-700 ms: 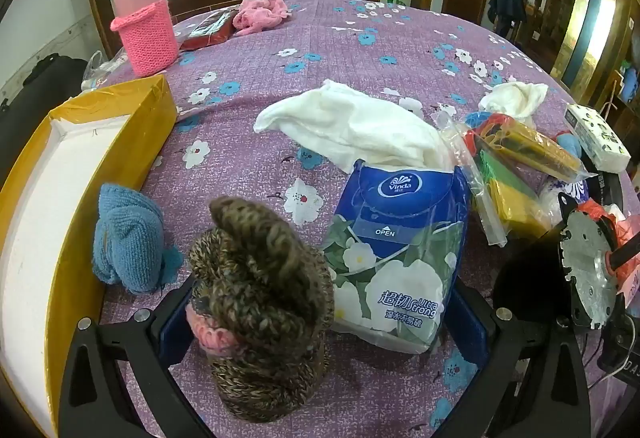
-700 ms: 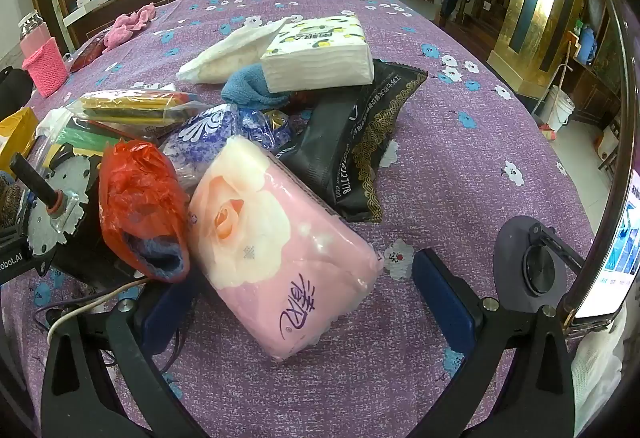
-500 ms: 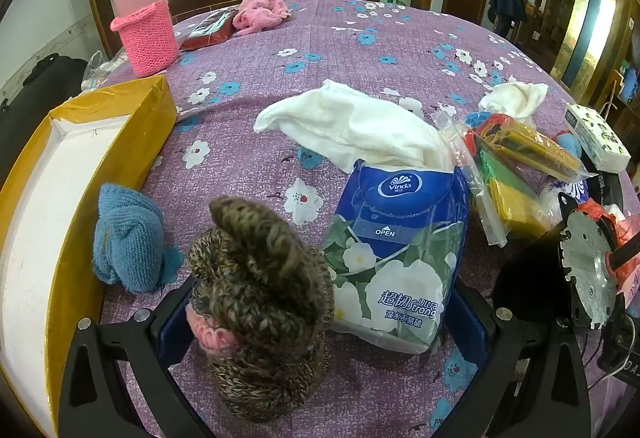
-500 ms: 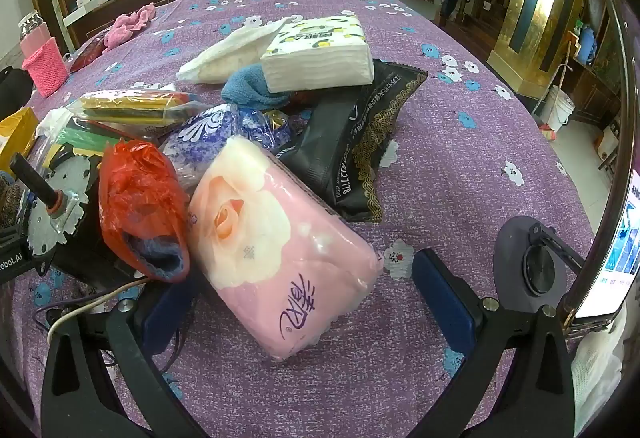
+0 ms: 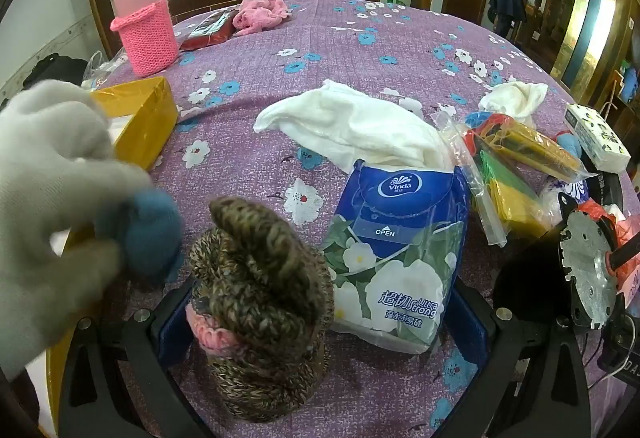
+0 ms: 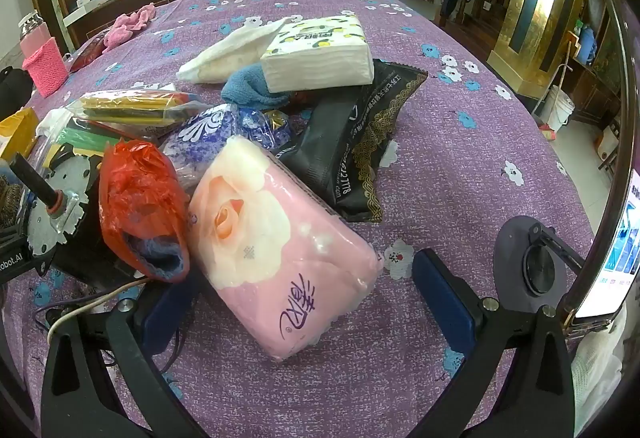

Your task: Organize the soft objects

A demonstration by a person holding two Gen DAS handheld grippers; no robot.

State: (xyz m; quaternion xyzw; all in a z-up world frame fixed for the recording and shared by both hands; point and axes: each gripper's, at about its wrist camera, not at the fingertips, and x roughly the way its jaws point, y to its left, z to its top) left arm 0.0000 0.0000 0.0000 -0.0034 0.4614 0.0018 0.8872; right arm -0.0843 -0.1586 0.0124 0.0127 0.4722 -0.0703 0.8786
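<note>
Left gripper (image 5: 320, 322) sits wide apart on the table, its 2 blue pads flanking a brown knitted hat (image 5: 260, 302) on the left and a Vinda tissue pack (image 5: 400, 258) on the right, pinching neither. A white-gloved hand (image 5: 52, 198) reaches in from the left and closes on the blue cloth (image 5: 148, 234), just beside the hat and next to the yellow box (image 5: 140, 118). That box lies left of the hat, so the left side is the nearer one for dropping soft items in; its near wall is the edge to clear. Right gripper (image 6: 304, 298) is also spread, straddling the pink tissue pack (image 6: 280, 254), whose long axis runs diagonally away to the left; open purple tablecloth (image 6: 460, 166) lies to its right.
</note>
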